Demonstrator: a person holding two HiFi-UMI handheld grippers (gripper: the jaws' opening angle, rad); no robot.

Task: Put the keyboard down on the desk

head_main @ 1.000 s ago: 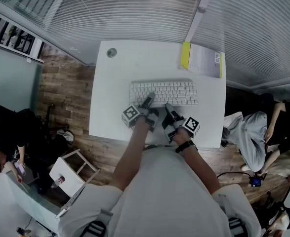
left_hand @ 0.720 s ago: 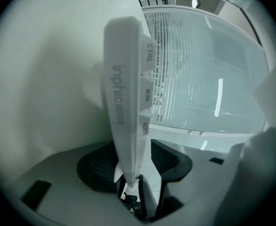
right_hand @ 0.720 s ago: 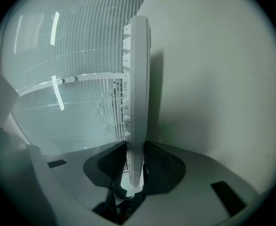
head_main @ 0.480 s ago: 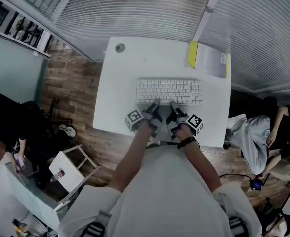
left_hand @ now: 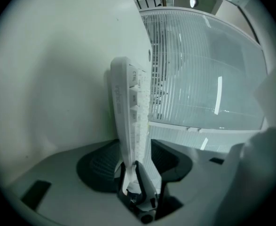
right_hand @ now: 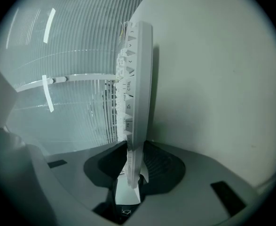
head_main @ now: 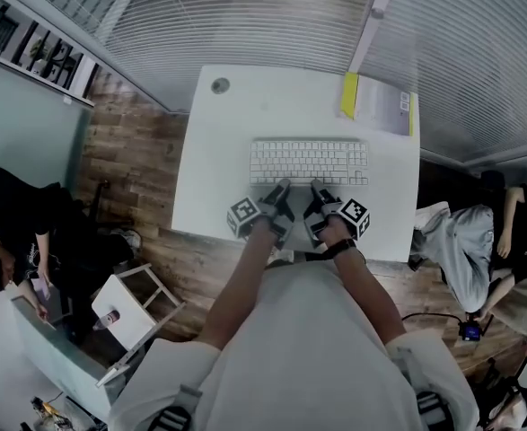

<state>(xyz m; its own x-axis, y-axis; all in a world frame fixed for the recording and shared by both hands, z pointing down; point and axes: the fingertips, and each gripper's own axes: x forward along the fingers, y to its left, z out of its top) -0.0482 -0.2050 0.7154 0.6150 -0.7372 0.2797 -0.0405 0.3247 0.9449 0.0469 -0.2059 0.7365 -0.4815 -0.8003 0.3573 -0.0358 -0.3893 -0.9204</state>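
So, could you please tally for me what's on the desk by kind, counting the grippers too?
Keyboard: 1
Yellow-edged box: 1
Round disc: 1
Grippers: 2, the left gripper and the right gripper
Total: 5
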